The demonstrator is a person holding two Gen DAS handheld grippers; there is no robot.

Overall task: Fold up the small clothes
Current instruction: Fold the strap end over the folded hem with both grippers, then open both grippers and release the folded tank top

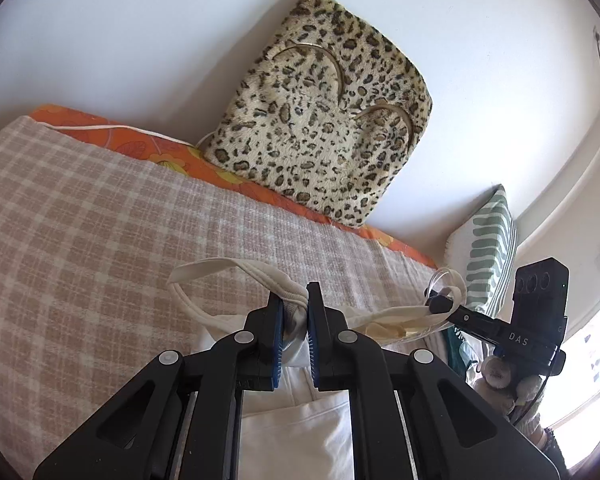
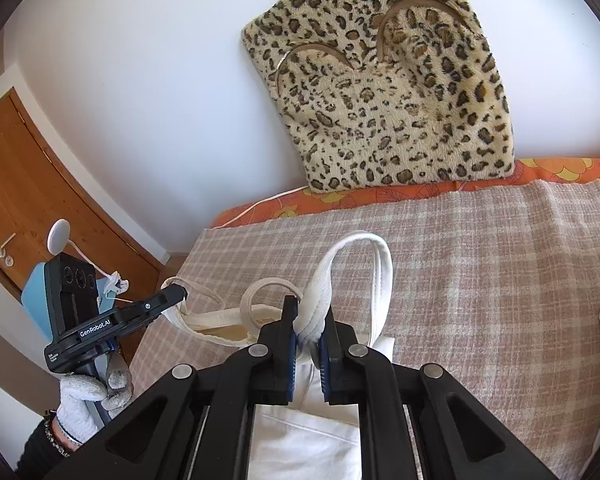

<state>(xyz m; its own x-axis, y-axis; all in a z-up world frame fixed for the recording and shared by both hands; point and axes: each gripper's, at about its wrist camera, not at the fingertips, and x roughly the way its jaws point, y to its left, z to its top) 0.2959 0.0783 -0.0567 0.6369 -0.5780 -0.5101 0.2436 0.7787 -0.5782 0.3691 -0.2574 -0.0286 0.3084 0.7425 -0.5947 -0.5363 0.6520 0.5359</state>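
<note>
A: How far along is the fold?

B: Early, it seems. The left gripper (image 1: 294, 320) and right gripper (image 2: 308, 330) each have jaws pinching a strap end of the white top (image 2: 300, 436), held hanging above the checked bed (image 2: 480, 280); nothing is folded yet.

A: And what is hidden?

B: The garment's lower body is cut off behind the jaws, so its hem and creases can't be judged.
</note>
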